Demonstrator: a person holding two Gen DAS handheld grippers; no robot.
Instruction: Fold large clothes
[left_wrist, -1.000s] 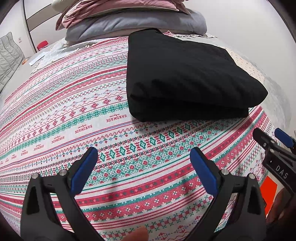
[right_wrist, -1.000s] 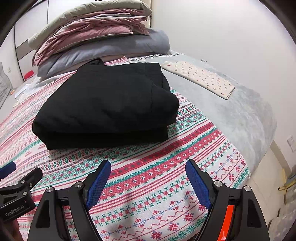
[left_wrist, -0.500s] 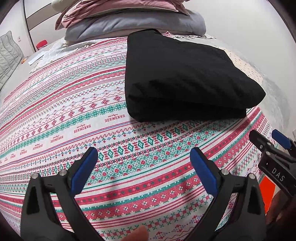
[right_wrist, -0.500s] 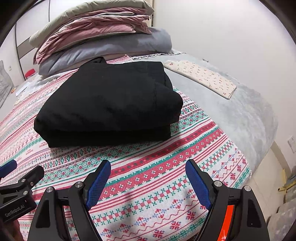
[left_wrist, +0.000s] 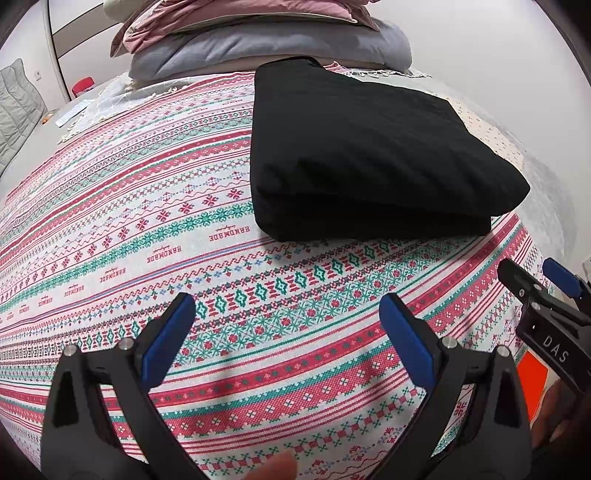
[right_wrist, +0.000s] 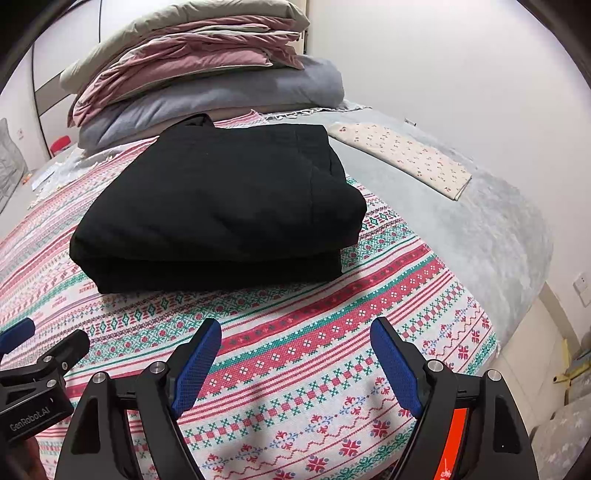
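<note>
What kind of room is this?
Most likely a bedroom: a bed covered by a patterned bedspread, a pile of folded bedding at its far end, and a folded black garment lying on top.

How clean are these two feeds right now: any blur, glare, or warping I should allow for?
Left wrist view: sharp, but fisheye bulges the patterned bedspread and darkens the corners; the black folded garment shows few creases. Right wrist view: equally sharp, even indoor light, no glare; soft shadows on the bedspread under the open right gripper; garment folds mostly lost in black.
</note>
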